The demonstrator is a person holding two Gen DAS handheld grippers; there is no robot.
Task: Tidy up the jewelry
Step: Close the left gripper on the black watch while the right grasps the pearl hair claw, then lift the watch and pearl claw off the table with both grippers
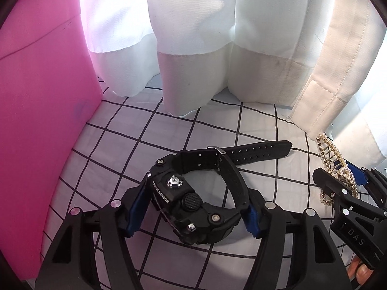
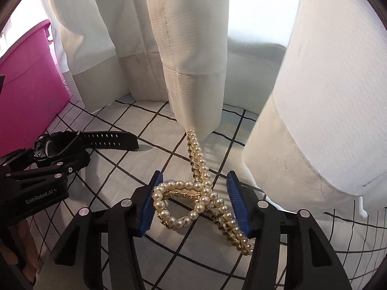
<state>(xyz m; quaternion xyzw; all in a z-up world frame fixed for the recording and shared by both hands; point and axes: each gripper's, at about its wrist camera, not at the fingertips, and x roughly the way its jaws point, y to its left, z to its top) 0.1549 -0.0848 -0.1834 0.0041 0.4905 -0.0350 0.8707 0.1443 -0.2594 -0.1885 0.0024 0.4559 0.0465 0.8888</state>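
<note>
Left wrist view: the left gripper (image 1: 193,207) has its jaws around a black watch (image 1: 196,198) on the checked sheet (image 1: 116,145), by a pink box (image 1: 41,120). Right gripper (image 2: 193,203) jaws sit open around a pearl hair clip (image 2: 200,193), near white curtains (image 2: 193,48)

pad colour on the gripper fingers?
Blue pads on black fingers, clearest in the right wrist view, either side of the pearl clip.
</note>
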